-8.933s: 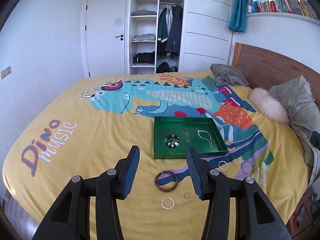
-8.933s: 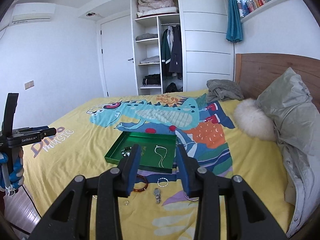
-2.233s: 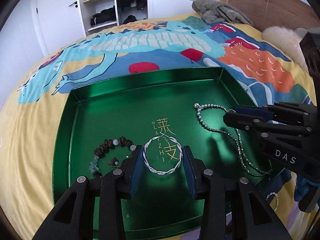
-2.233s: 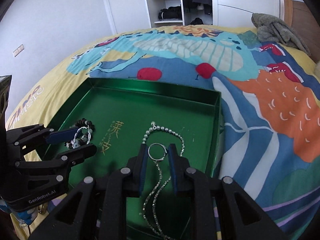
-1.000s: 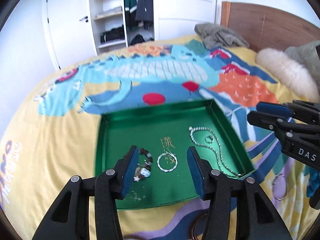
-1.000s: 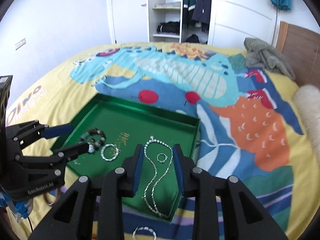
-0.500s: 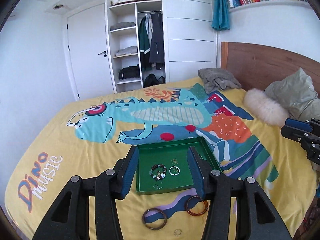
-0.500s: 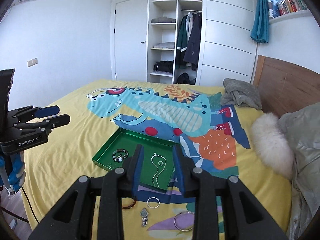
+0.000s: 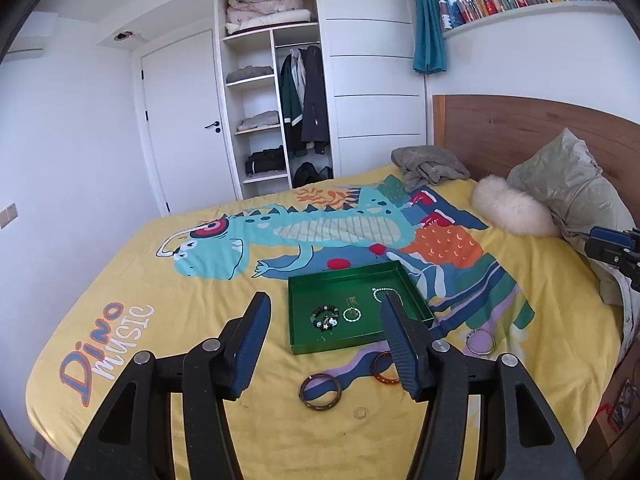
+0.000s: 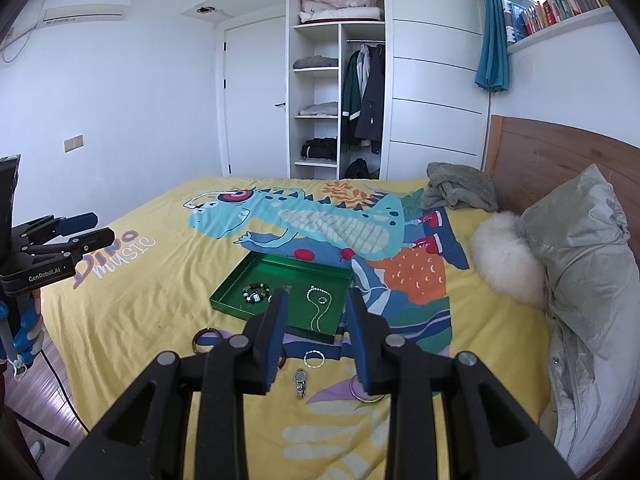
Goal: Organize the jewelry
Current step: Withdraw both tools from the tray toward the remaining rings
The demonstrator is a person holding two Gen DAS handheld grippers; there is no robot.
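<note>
Four pieces already lie in the green tray: the beaded bracelet, the twisted silver bangle, the chain necklace and a small ring beside it. The tray sits mid-bed on the yellow dinosaur duvet, so I judge it to be the collecting spot. Just before its near edge wait the dark bangle, the amber bangle, a thin hoop, a tiny ring and a watch-like piece. My left gripper hangs high, empty, its jaws opening, I think readying for the dark bangle. My right gripper hovers empty too, jaws parted narrowly with nothing between them.
</note>
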